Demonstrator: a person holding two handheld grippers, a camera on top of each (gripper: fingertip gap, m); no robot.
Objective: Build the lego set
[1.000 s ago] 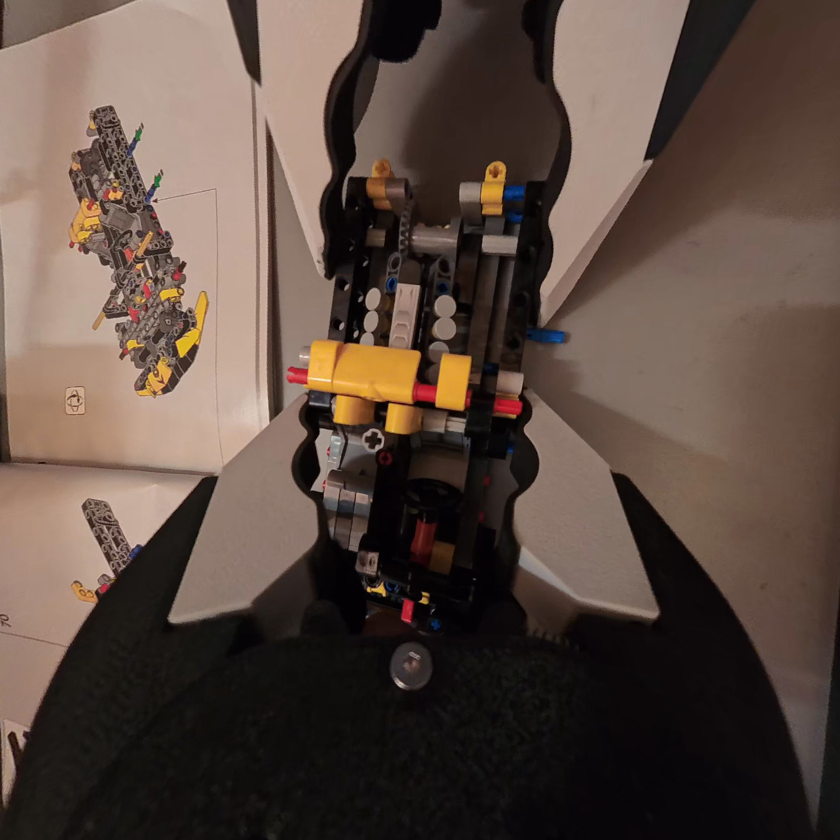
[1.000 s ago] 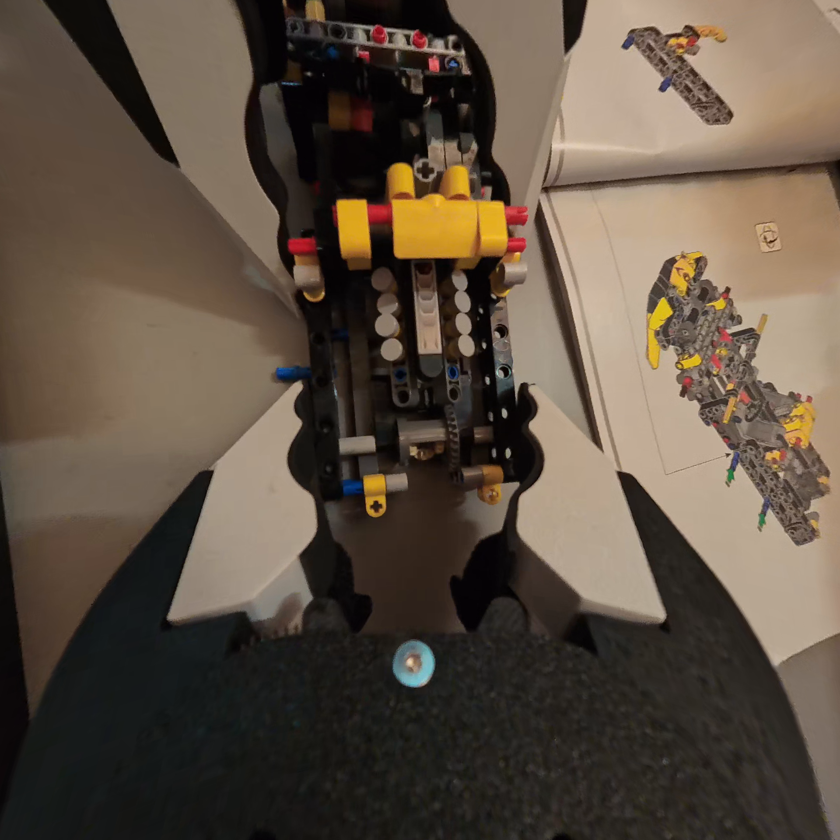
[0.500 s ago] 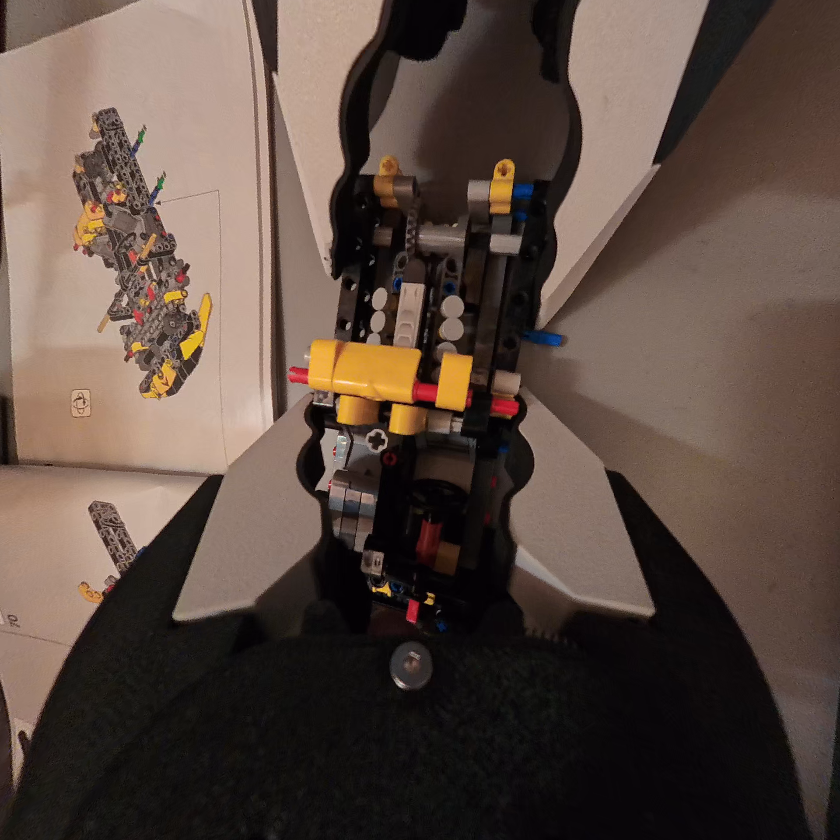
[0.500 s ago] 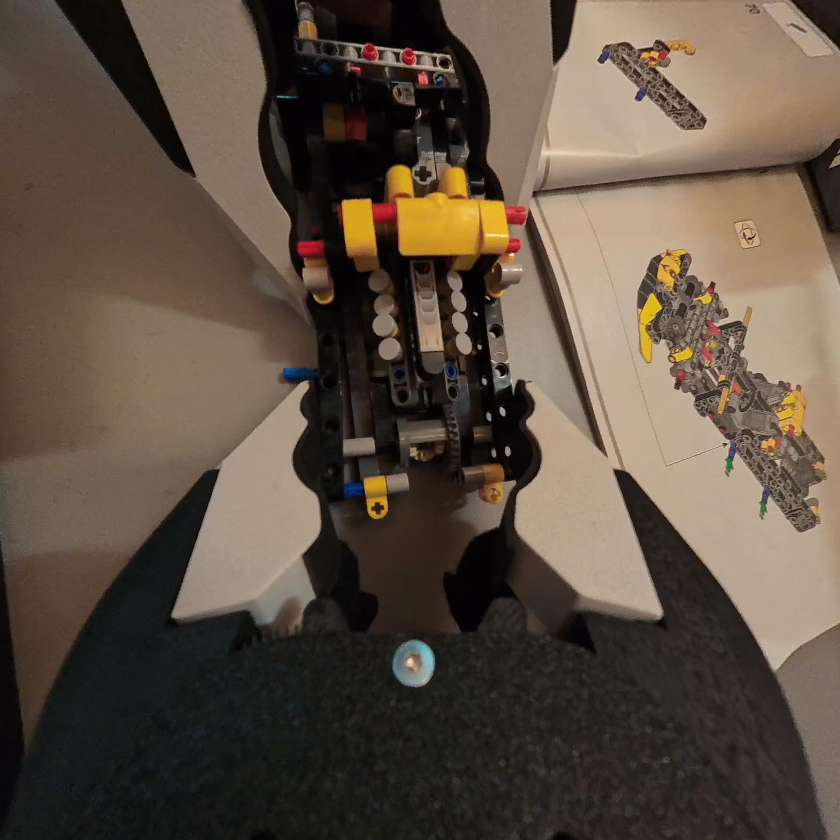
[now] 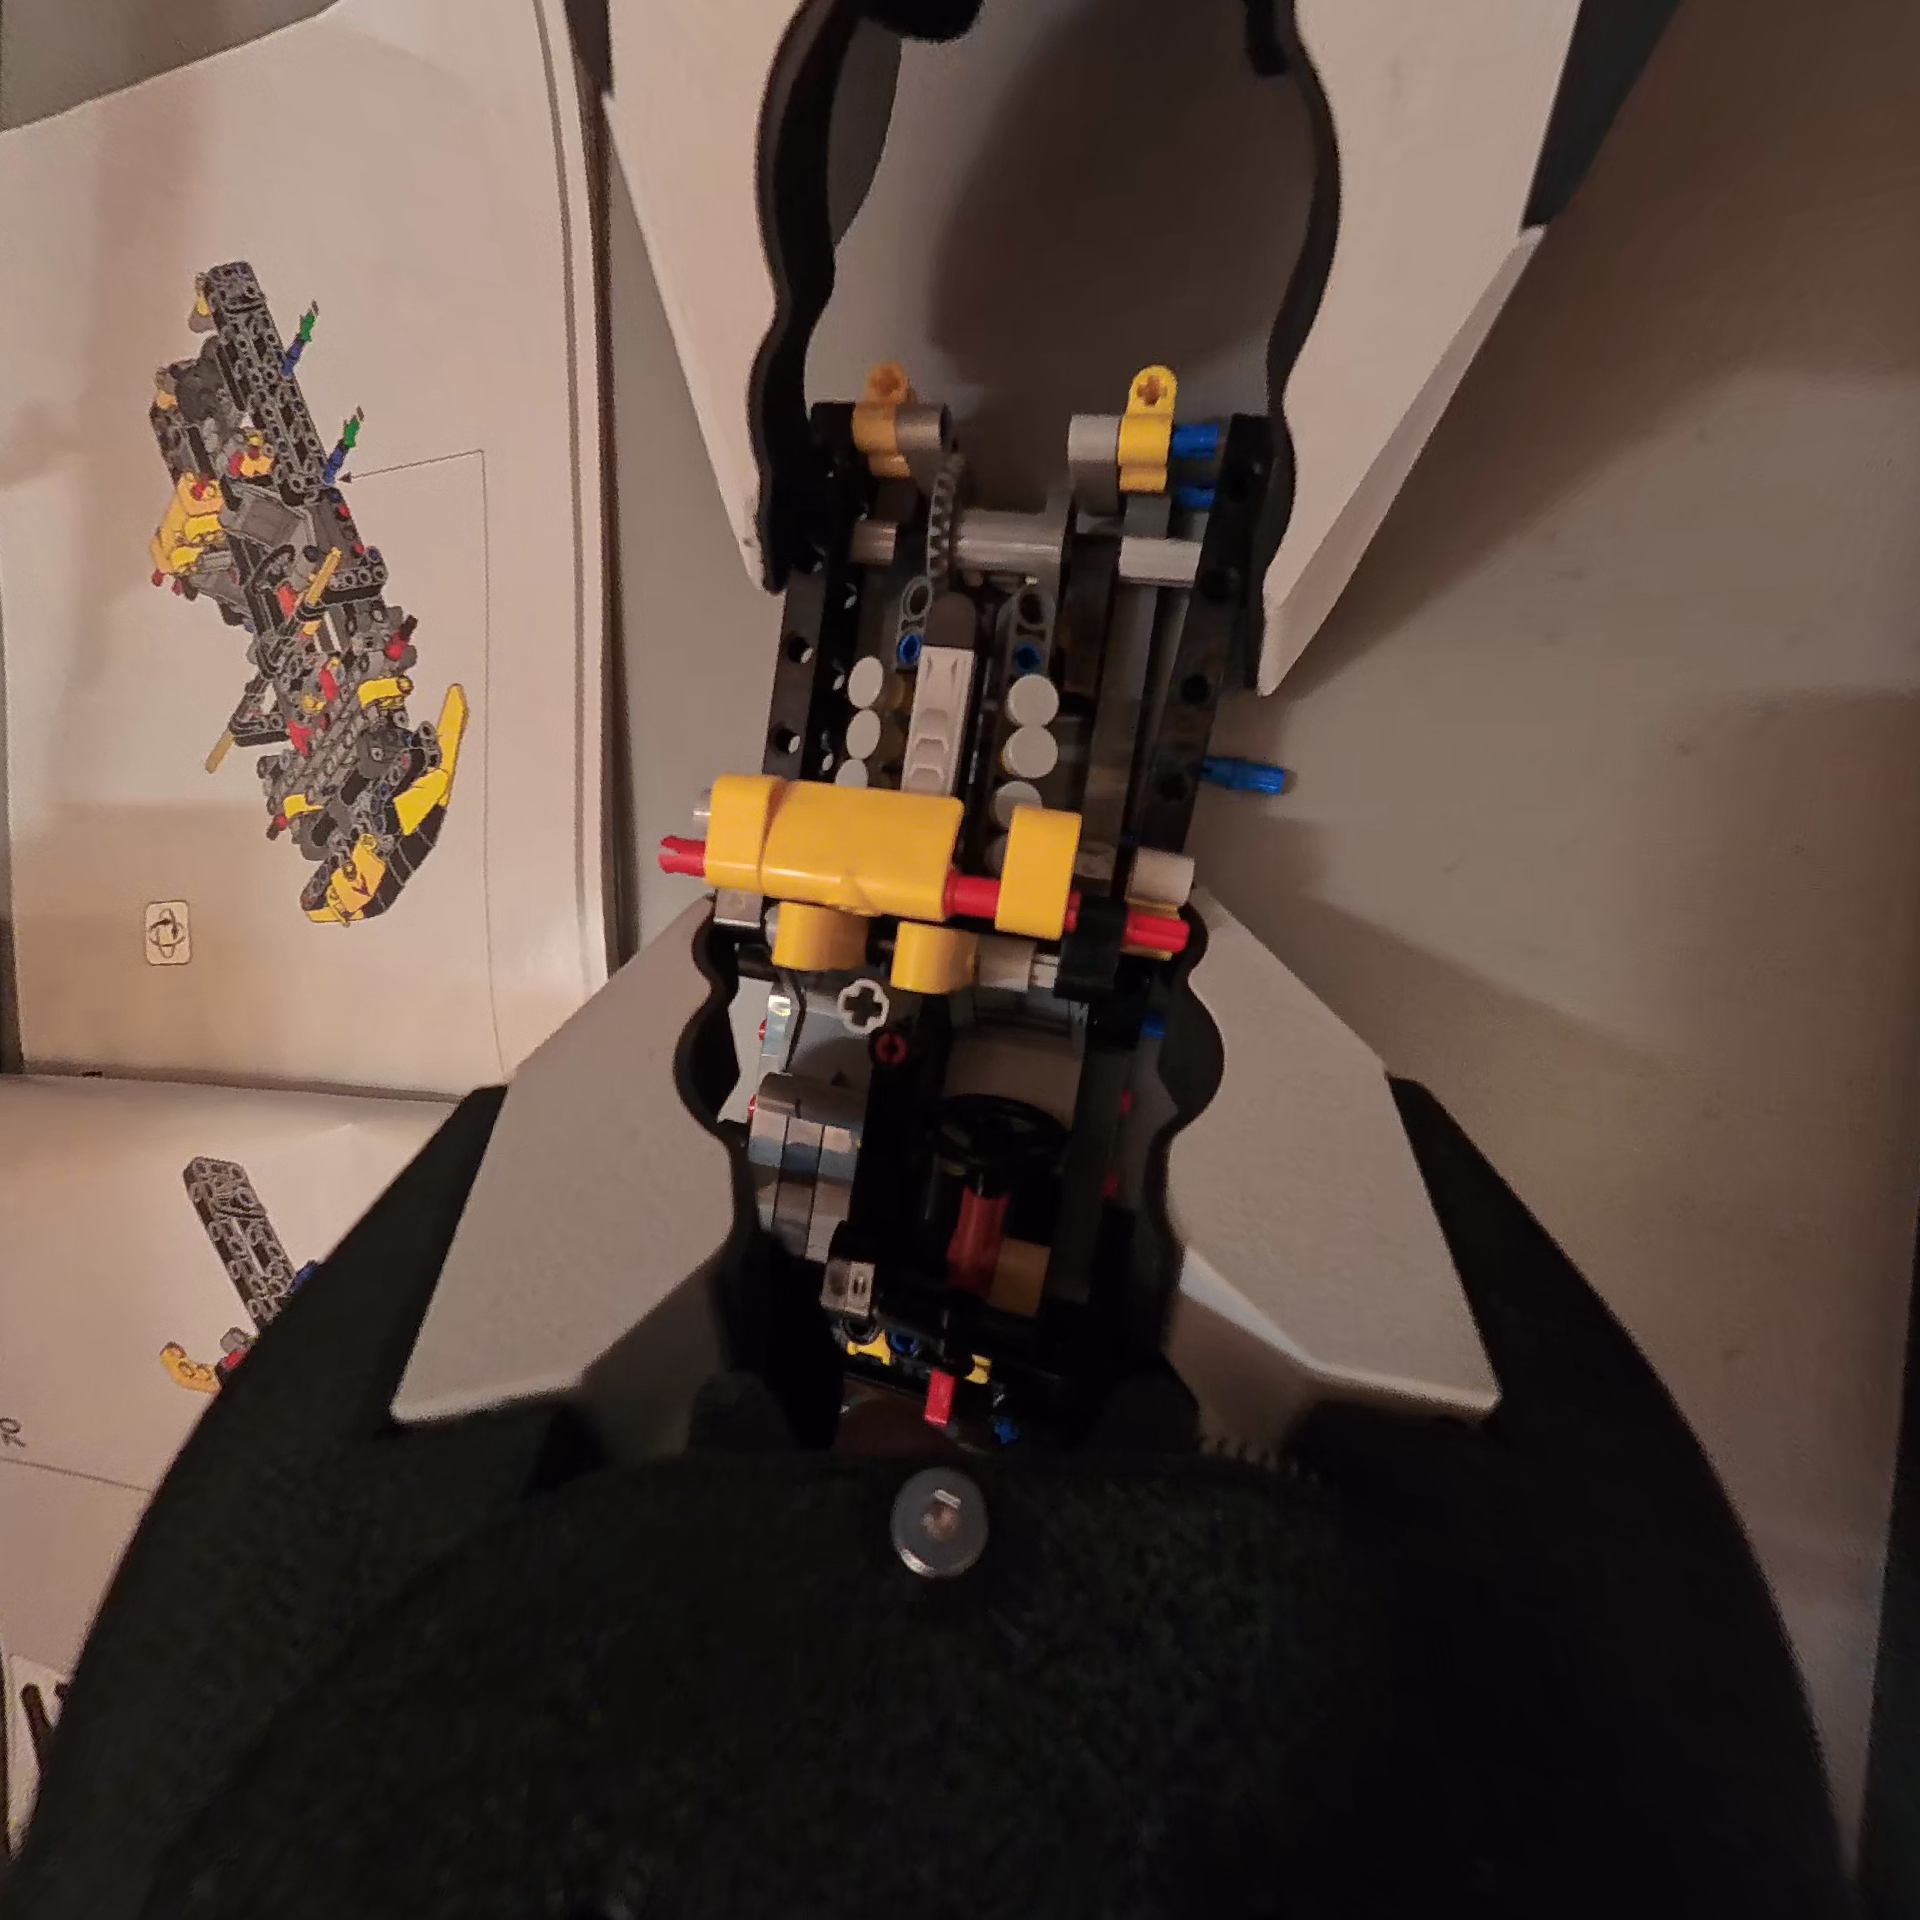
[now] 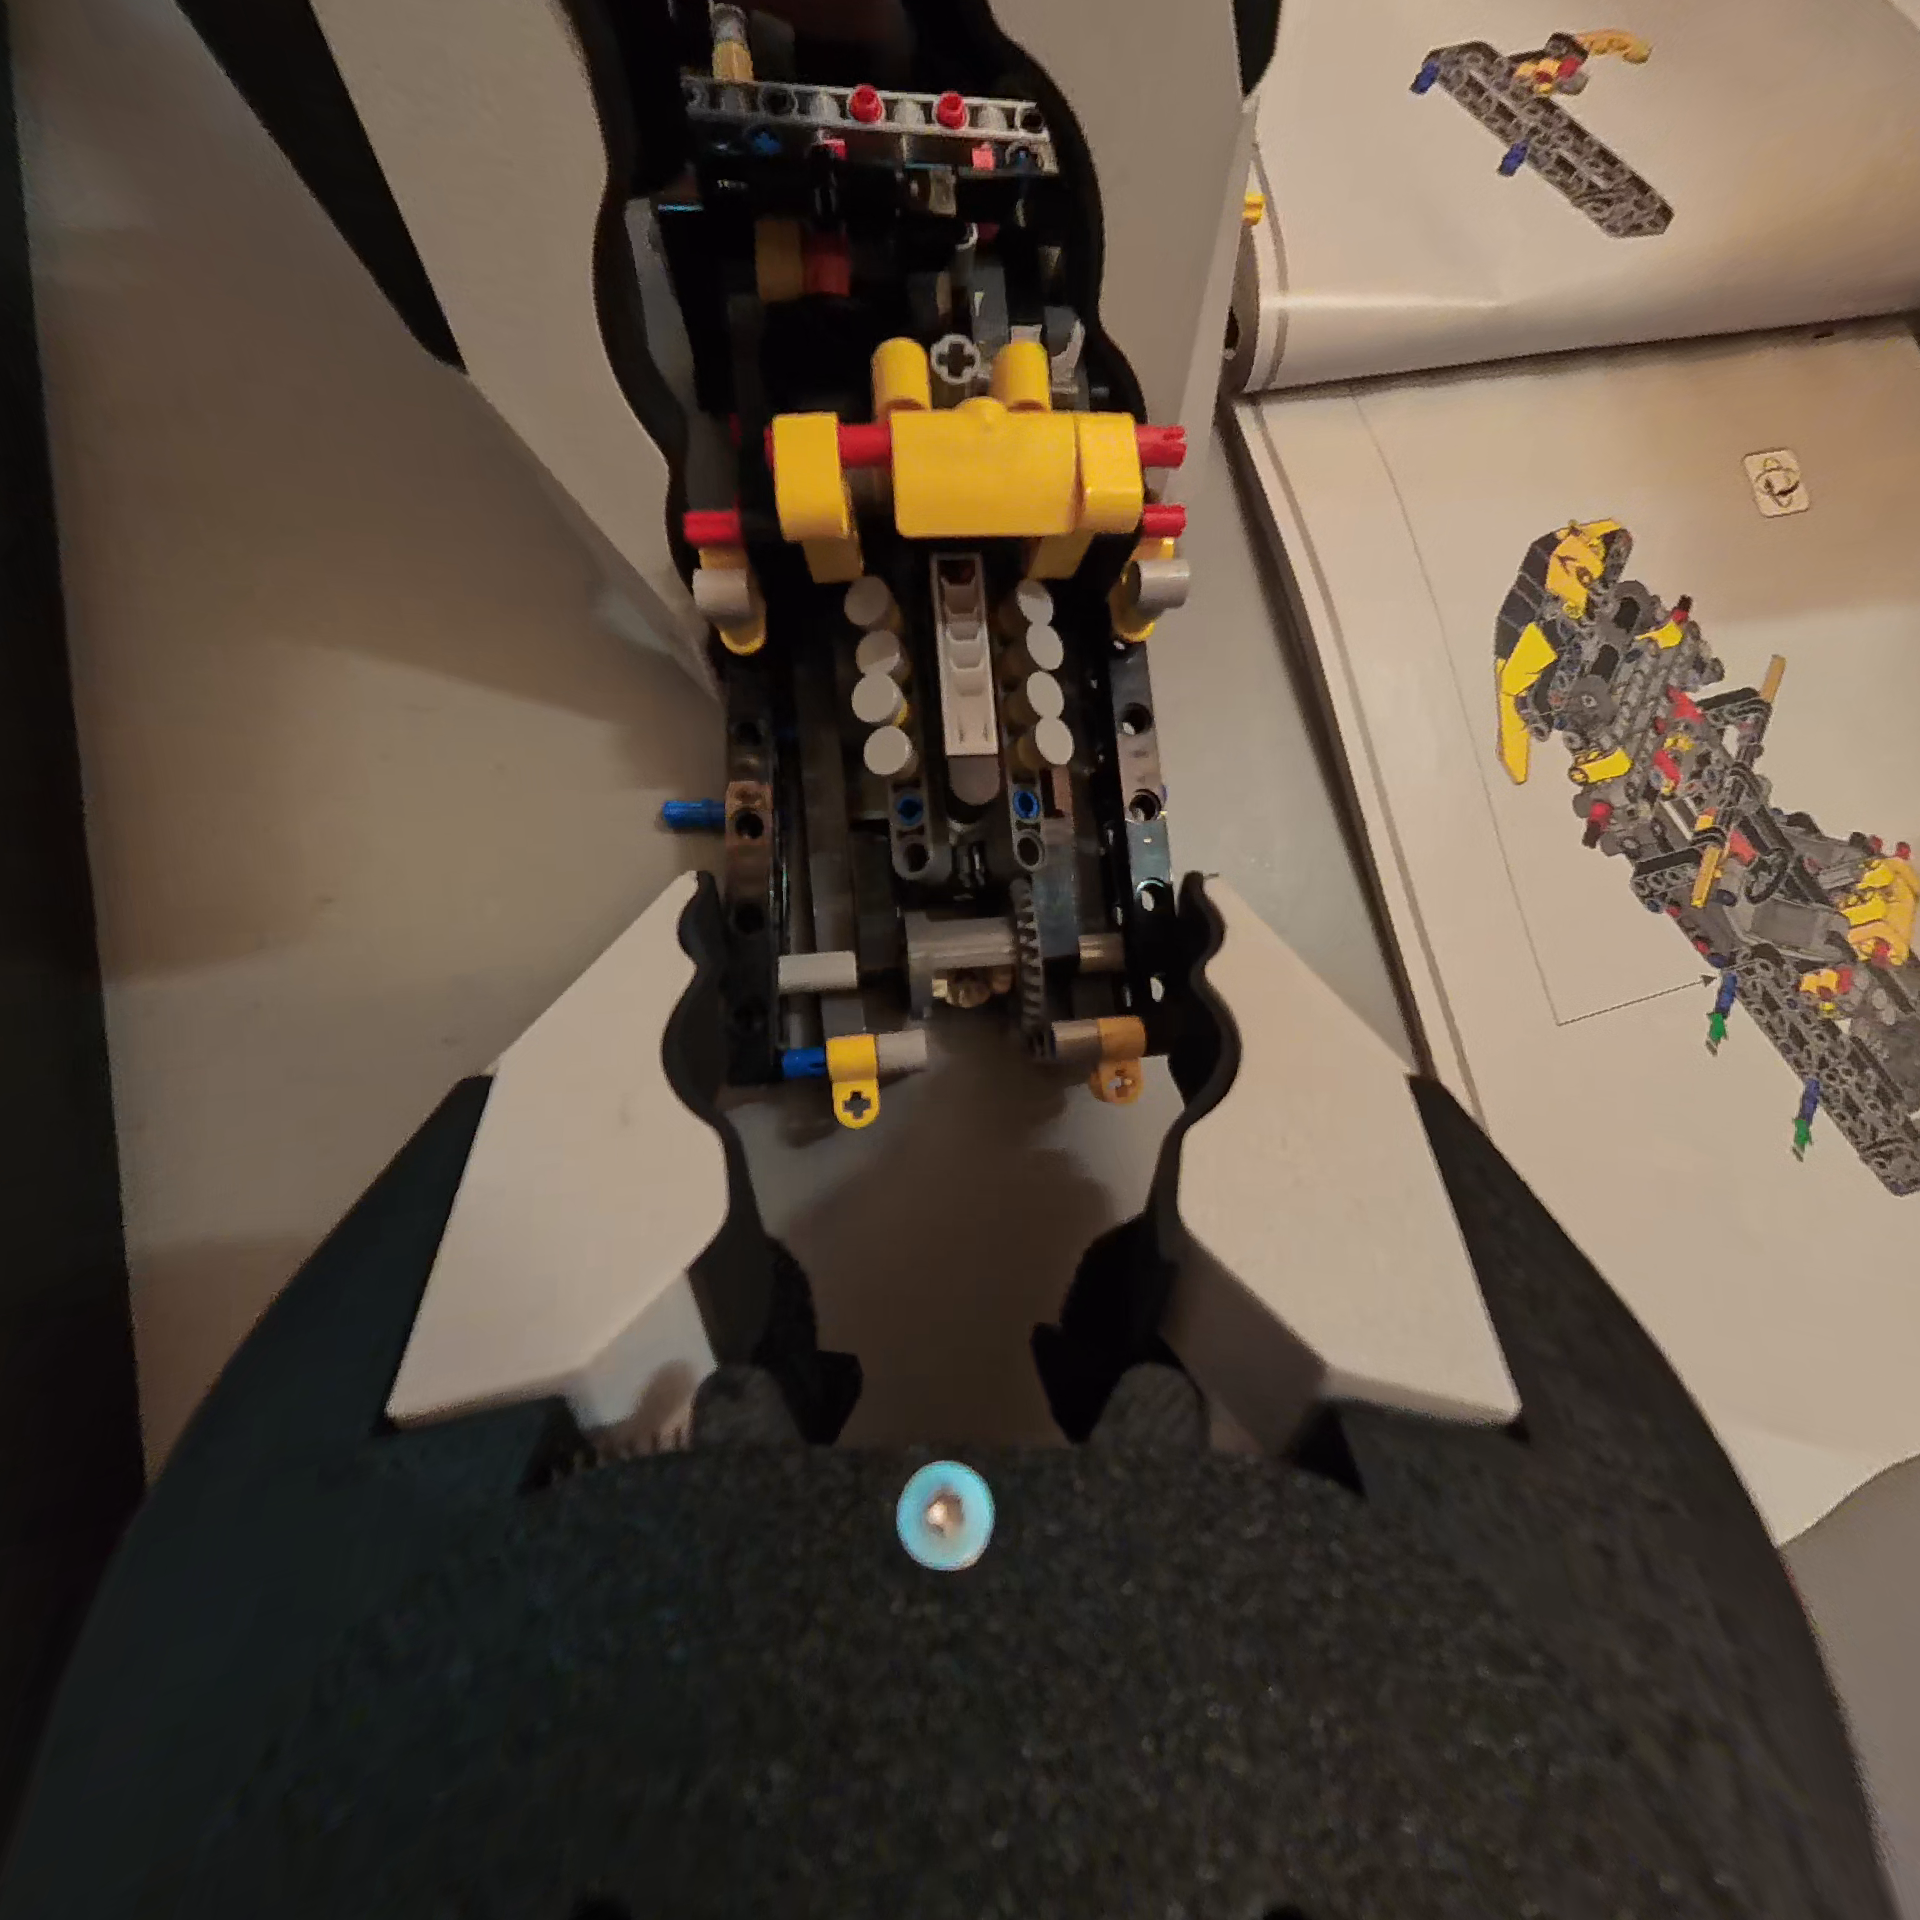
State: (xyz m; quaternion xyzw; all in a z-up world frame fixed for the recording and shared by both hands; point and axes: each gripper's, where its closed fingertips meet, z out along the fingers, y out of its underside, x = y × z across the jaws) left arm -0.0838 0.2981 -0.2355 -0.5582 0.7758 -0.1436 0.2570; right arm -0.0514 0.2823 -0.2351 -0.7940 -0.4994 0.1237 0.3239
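Note:
A black, grey and yellow Technic chassis model (image 5: 862, 852) hangs between my two grippers, held over the beige table. My left gripper (image 5: 951, 935) is shut on the end with the red axle and black gear. Its black pads press the model's sides. My right gripper (image 6: 945, 894) is shut on the opposite end, which has the grey cross axle and yellow connectors. In the right wrist view the model (image 6: 987, 478) runs away from me into the left gripper (image 6: 935, 436). In the left wrist view the right gripper (image 5: 1029, 561) clasps the far end.
An open instruction booklet (image 5: 312, 623) with pictures of the model lies on the table, left of the model in the left wrist view and to the right in the right wrist view (image 6: 1662, 779). A dark edge (image 6: 21, 935) runs along the table's other side. Spacing between my two grippers at the tips: around 5 cm.
Both grippers and the model have shifted only slightly against the booklet. Both grips are unchanged.

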